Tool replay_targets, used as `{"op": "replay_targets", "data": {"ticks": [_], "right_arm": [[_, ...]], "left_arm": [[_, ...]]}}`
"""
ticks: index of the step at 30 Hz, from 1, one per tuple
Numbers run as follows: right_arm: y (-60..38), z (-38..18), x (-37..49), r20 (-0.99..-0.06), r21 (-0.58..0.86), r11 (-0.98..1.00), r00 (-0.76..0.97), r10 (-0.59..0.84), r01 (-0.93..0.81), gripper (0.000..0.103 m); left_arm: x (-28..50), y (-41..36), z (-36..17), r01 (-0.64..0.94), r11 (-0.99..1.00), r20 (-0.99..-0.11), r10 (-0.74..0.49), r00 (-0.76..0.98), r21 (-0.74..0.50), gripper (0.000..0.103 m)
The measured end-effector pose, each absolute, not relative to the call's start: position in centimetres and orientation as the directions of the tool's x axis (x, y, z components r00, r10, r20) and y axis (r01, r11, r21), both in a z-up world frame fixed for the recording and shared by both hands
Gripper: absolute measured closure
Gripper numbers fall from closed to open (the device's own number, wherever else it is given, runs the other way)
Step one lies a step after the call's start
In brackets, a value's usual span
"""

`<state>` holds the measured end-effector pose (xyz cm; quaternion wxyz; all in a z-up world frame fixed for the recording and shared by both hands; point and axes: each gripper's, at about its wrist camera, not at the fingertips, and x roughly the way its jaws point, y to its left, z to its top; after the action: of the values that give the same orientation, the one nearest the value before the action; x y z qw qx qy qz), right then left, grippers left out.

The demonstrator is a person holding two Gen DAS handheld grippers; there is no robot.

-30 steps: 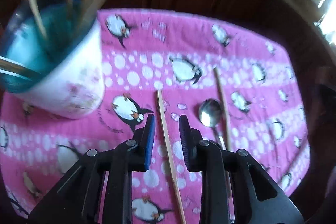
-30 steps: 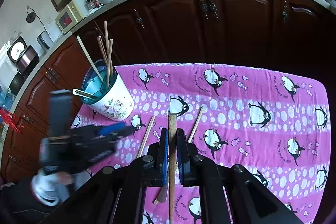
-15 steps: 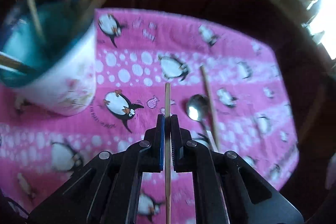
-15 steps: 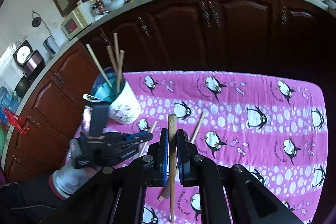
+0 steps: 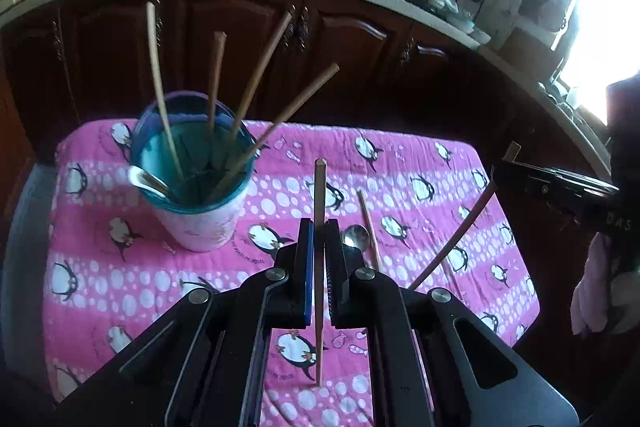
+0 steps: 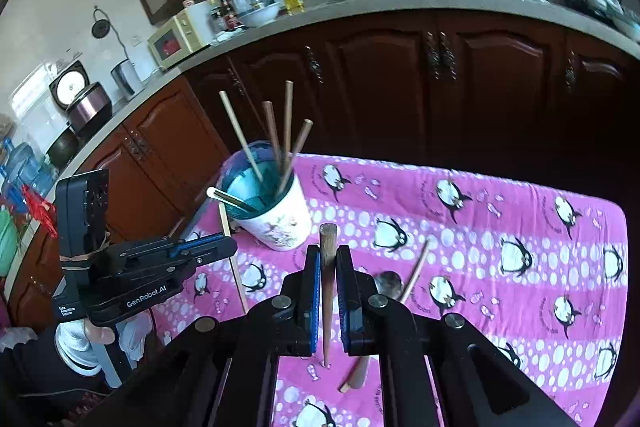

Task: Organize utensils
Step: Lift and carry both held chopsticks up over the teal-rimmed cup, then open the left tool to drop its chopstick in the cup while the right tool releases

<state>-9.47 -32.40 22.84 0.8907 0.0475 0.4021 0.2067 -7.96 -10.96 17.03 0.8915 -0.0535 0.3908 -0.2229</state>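
Left tool (image 5: 317, 259) clenched on chopstick (image 5: 319, 195), raised just right of cup (image 5: 192, 183) | right tool (image 6: 328, 291) grips another chopstick (image 6: 328, 267) | tip over rim, lower gently, dodge standing sticks

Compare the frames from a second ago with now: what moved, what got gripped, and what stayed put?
The left gripper, open around a chopstick lying on the cloth, shut on it and lifted it clear. The right gripper kept its darker chopstick clamped and raised it too. The cup, spoon and loose chopstick stayed put.
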Motion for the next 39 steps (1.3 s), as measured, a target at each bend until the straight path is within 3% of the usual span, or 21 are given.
{"op": "replay_targets", "data": {"ticks": [10,18,26,39], "right_arm": [[-30.7,25.3,-9.0,-0.665,0.238,0.897,0.610,0.430,-0.373,0.096],[-29.0,28.9,-8.0,-0.612,0.244,0.874,0.632,0.476,-0.421,0.096],[-26.1,32.7,-5.6,-0.535,0.225,0.869,0.690,0.488,-0.440,0.096],[-22.5,30.7,0.6,-0.544,0.233,0.878,0.692,0.475,-0.419,0.096]], "left_arm": [[-9.3,-8.0,20.8,0.353,0.892,-0.616,-0.450,0.647,-0.282,0.099],[-8.9,-3.3,27.2,0.333,0.882,-0.510,-0.467,0.722,-0.335,0.099],[-5.7,-0.6,32.1,0.235,0.931,-0.416,-0.339,0.844,-0.280,0.099],[2.2,-0.4,27.2,0.089,0.979,-0.428,-0.162,0.889,-0.186,0.099]]}}
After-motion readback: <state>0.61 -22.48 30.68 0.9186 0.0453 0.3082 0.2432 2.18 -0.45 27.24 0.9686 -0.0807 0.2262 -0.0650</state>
